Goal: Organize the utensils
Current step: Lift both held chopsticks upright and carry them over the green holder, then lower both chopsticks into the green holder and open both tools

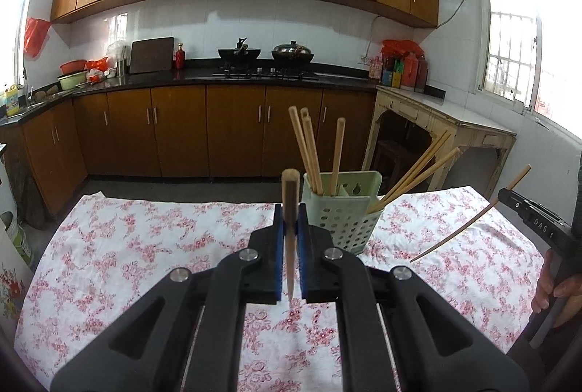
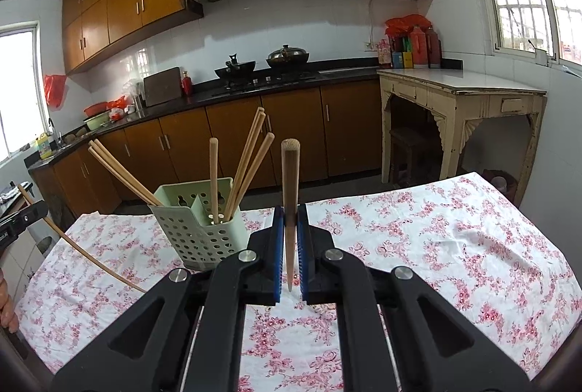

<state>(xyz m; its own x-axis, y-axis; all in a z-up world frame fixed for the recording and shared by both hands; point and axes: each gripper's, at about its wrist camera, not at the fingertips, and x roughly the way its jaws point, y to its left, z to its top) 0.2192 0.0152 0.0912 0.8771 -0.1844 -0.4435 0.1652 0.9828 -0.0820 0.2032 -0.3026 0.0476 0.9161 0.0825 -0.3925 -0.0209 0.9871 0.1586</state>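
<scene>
Your left gripper (image 1: 290, 221) was clamped on one wooden chopstick (image 1: 290, 202), standing nearly upright between the blue pads. Your right gripper (image 2: 290, 221) pinched a second chopstick (image 2: 290, 181) the same way. Under both lay a table with a white cloth (image 1: 127, 246) printed with pink flowers. On it stood the green perforated holder (image 1: 342, 210), with several chopsticks (image 1: 309, 151) leaning in its compartments. Behind, from left to right, were the dark counter (image 1: 145, 84), the stove with two woks (image 1: 265, 55), and a worn cream side table (image 1: 447, 115) by the window.
</scene>
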